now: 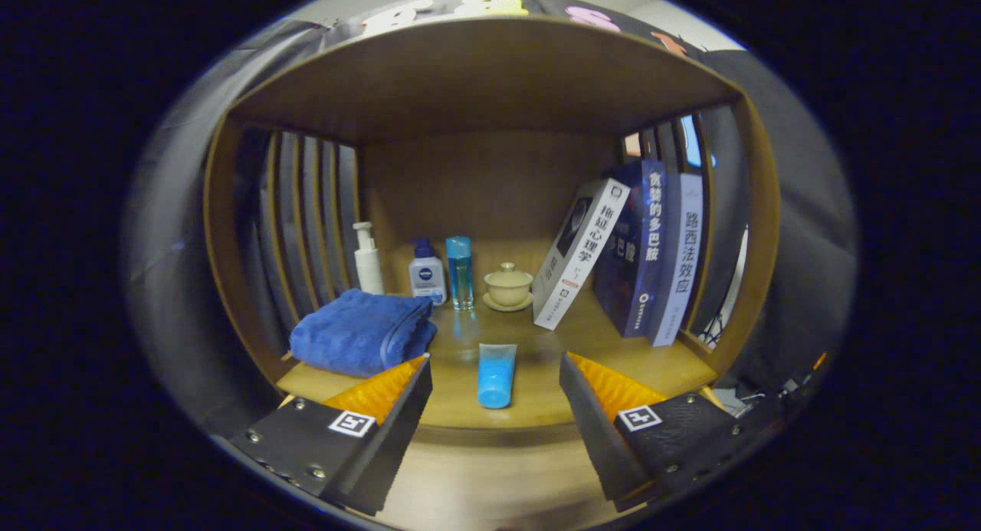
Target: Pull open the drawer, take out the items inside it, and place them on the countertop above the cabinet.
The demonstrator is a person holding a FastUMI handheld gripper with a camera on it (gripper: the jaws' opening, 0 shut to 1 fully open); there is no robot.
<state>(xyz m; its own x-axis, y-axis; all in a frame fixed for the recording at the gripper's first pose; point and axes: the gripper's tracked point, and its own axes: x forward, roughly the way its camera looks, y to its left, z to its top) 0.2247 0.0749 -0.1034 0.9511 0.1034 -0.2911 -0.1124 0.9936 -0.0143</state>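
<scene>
Facing the countertop (460,339) level, the gripper (494,378) spreads wide, empty, with a blue tube (497,374) lying between its fingers.

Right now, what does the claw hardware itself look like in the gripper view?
The claw has two wedge-shaped fingers on blocky dark housings. Each housing carries a small square black-and-white marker tag on top and round screw heads along its edges. The inner finger faces are ribbed pads. No cables are visible on it.

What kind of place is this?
Likely a staged home shelf nook in a recording booth: toiletry bottles, leaning books and a folded blue towel. The open gripper holds nothing.
</scene>
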